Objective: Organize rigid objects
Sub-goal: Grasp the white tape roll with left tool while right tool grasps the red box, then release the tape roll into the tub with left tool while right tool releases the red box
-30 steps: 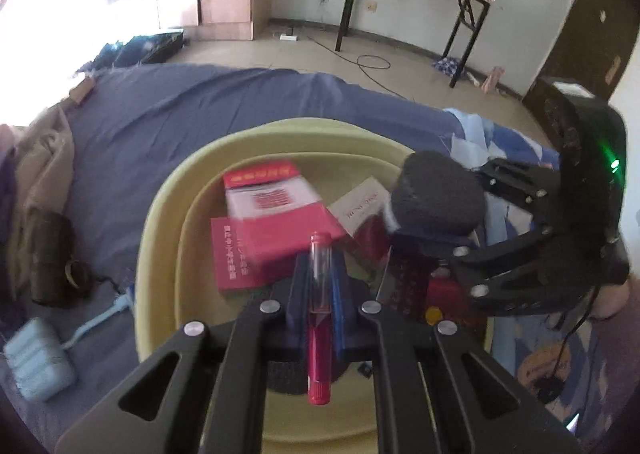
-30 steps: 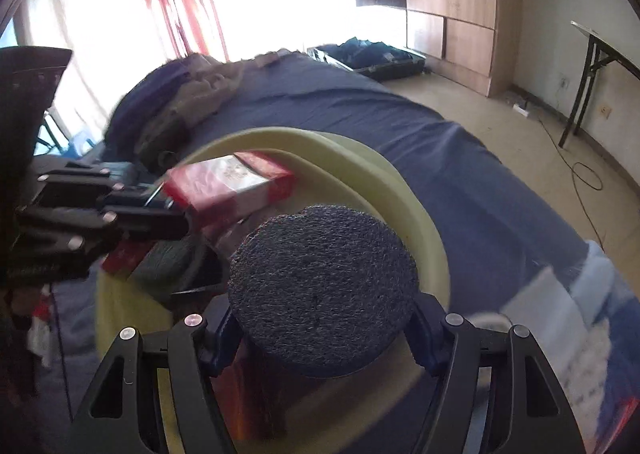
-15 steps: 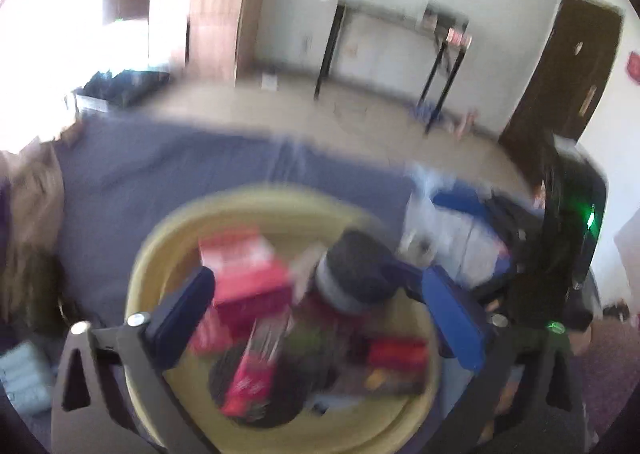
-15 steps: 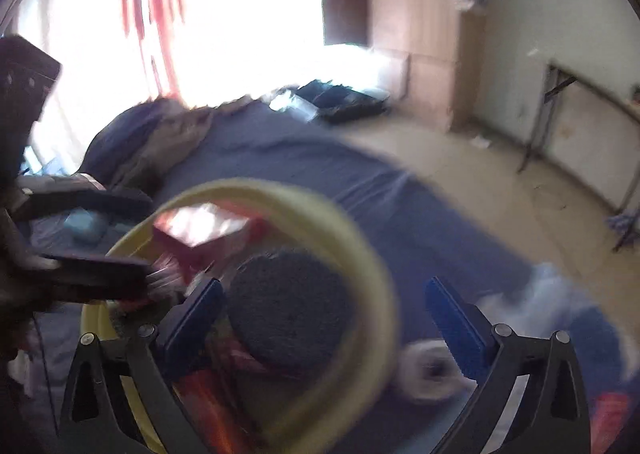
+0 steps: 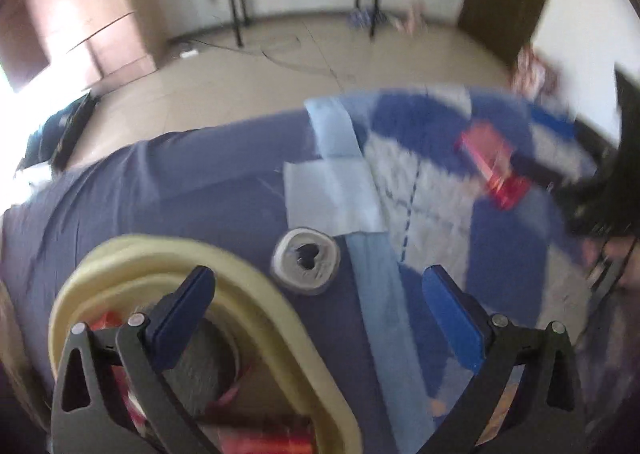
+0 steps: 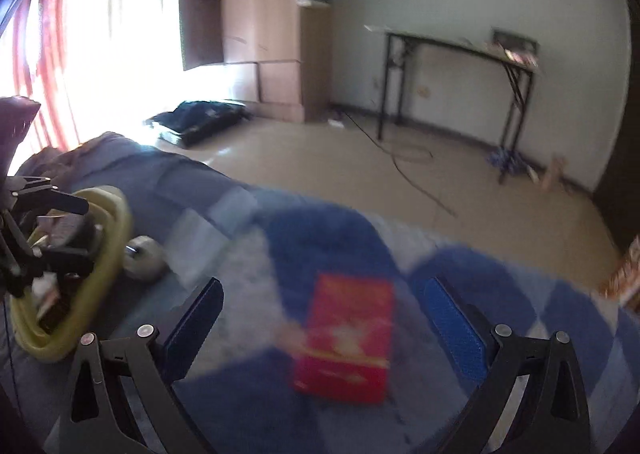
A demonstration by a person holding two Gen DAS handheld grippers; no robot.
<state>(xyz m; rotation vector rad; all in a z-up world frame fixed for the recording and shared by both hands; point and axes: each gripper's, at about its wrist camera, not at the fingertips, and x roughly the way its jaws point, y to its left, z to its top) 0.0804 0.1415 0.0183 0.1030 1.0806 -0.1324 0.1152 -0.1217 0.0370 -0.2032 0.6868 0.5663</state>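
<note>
Left wrist: left tongs [image 5: 318, 306] now apart, tube released | right tongs [image 6: 324, 318] spread over red box [image 6: 346, 340], jar dropped

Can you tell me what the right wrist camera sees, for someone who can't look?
The open right gripper hangs empty above a red box lying on a blue patchwork blanket. At left, a yellow basin and a tape roll.

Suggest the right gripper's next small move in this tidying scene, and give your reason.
Probably lower the right gripper over the red box and close on it. Its jaws stand wide open and empty, and the box lies loose on the blue patterned bedspread between them, outside the yellow basin that already holds other items.
</note>
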